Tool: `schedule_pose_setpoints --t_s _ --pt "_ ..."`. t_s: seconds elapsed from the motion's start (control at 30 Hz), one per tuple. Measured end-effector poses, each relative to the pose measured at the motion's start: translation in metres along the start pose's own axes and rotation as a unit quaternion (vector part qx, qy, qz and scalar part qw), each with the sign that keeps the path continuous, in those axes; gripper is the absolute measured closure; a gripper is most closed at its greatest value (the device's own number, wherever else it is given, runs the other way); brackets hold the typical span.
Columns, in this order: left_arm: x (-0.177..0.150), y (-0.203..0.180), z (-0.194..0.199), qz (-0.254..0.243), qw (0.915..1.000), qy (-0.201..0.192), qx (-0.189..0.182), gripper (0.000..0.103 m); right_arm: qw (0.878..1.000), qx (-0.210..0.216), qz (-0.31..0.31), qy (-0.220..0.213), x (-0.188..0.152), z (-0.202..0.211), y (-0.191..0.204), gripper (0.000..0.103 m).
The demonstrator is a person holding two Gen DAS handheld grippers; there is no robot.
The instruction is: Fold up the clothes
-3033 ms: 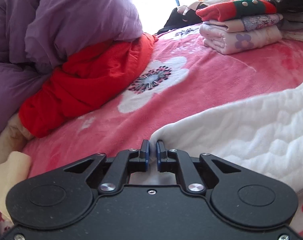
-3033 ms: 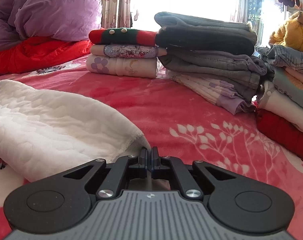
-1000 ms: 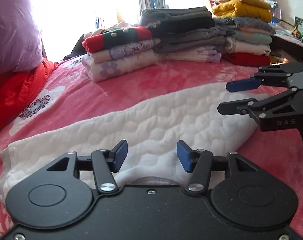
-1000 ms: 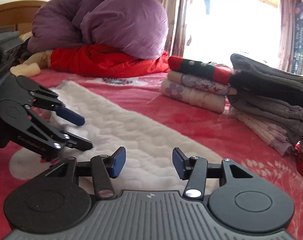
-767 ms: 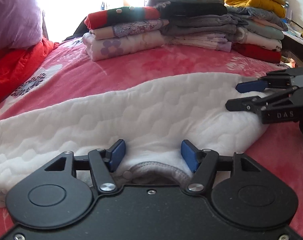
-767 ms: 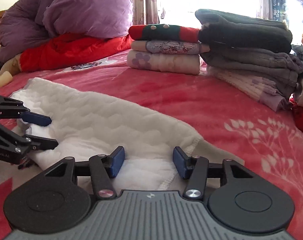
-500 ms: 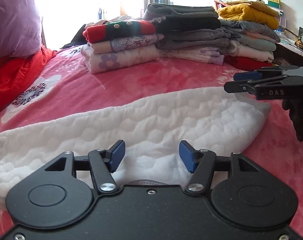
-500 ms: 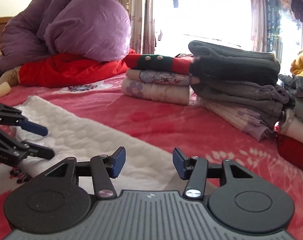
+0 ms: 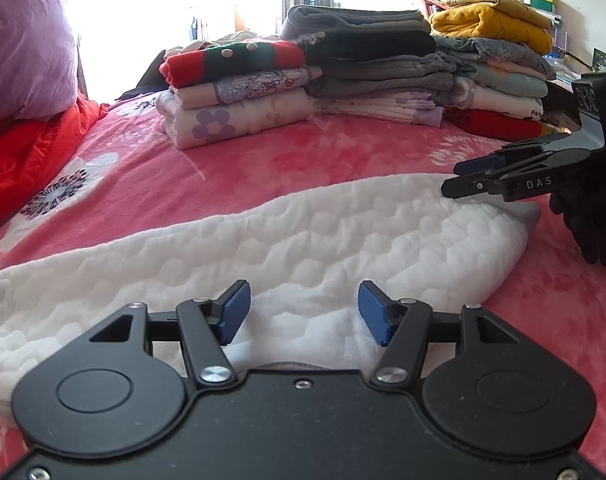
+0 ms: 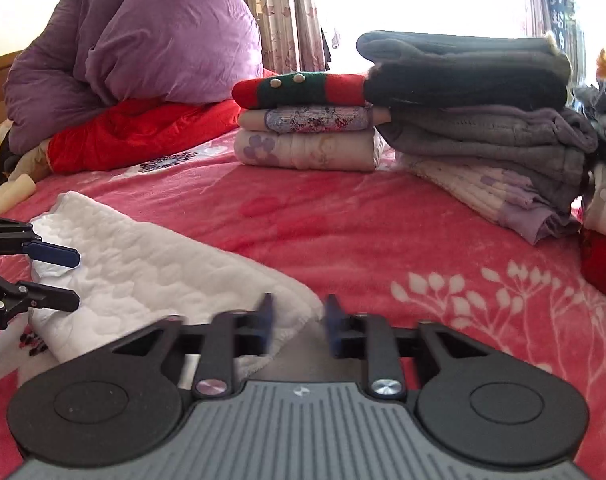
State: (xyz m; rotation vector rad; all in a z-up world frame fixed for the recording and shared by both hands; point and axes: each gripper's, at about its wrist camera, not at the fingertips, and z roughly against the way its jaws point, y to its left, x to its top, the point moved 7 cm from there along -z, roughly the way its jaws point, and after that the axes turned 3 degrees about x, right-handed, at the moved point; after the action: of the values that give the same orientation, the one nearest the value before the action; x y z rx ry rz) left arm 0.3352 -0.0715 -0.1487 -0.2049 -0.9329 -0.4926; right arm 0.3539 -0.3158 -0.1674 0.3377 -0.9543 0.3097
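1. The scene is a bed covered with a pink fleece blanket with white flower and leaf prints [image 9: 311, 148], and bright windows with curtains are behind it.
2. A long white quilted garment with a wavy stitched pattern [image 9: 303, 248] lies flat across the blanket, in front of both grippers.
3. The left gripper [image 9: 301, 312] has its blue pads spread apart above the near edge of the white garment; the pads do not press the cloth.
4. The right gripper [image 10: 297, 330] appears blurred in its own view. Its jaws stand apart, with the corner of the white garment [image 10: 151, 268] just in front of them, and nothing is pinched.
5. In the left wrist view the right gripper [image 9: 459, 180] comes from the right side above the far end of the garment, held by a hand in a black glove [image 9: 591, 220].
6. In the right wrist view the left gripper [image 10: 73, 278] is seen at the left edge, open, over the other end of the garment.
7. Behind the garment stand piles of folded clothes: a red and green knitted sweater with buttons [image 9: 231, 60] on top of pale printed pieces, next to a stack of grey and dark folded clothes [image 9: 367, 56], and a yellow knitted piece [image 9: 491, 24] on the pile at the right.
8. A big purple duvet [image 10: 143, 68] lies on a red quilt [image 10: 143, 136] at the left end of the bed.
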Motion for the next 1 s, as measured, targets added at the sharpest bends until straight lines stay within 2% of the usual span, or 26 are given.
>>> schedule_pose_setpoints --t_s 0.03,0.07,0.13,0.23,0.4,0.53,0.63,0.7,0.77,0.87,0.93,1.0 --pt "0.000 0.000 0.000 -0.001 1.0000 0.000 -0.001 0.043 1.000 0.000 0.001 0.001 -0.001 0.000 -0.001 0.048" --pt "0.000 -0.001 0.000 -0.002 1.0000 0.000 -0.001 0.043 1.000 0.004 0.002 0.005 -0.002 -0.001 0.000 0.051" --pt "0.000 -0.001 -0.001 -0.004 1.0000 0.000 0.000 0.043 1.000 0.015 0.006 0.012 -0.002 -0.002 0.002 0.075" --pt "-0.001 -0.001 -0.001 -0.008 1.0000 0.001 0.005 0.043 0.999 -0.013 0.032 0.006 0.003 0.001 0.005 0.096" --pt "-0.001 0.001 0.000 -0.006 0.9999 0.000 0.009 0.043 0.997 -0.024 0.063 -0.037 0.020 0.015 0.016 0.097" --pt "0.010 0.003 0.008 0.004 0.9991 -0.036 0.022 0.043 0.995 -0.035 0.066 -0.065 0.030 0.019 0.018 0.097" --pt "0.018 0.007 0.009 0.020 0.9979 -0.057 0.024 0.043 0.990 -0.065 0.085 -0.086 0.036 0.019 0.021 0.097" --pt "0.019 0.007 0.005 0.025 0.9979 -0.057 0.020 0.043 0.989 -0.083 0.080 -0.096 0.039 0.018 0.018 0.098" --pt "0.015 0.006 -0.006 0.021 0.9986 -0.044 0.019 0.043 0.990 -0.089 0.076 -0.083 0.037 0.009 0.015 0.098" --pt "-0.003 0.013 -0.033 0.001 0.9987 0.007 0.051 0.040 0.992 -0.093 0.076 -0.033 0.021 -0.020 0.015 0.097" --pt "-0.002 0.019 -0.032 0.021 0.9986 0.003 0.048 0.040 0.990 -0.103 0.091 0.002 0.009 -0.038 0.017 0.097" --pt "0.004 0.022 -0.024 0.027 0.9983 -0.009 0.051 0.043 0.989 -0.110 0.097 0.002 0.008 -0.041 0.019 0.097"
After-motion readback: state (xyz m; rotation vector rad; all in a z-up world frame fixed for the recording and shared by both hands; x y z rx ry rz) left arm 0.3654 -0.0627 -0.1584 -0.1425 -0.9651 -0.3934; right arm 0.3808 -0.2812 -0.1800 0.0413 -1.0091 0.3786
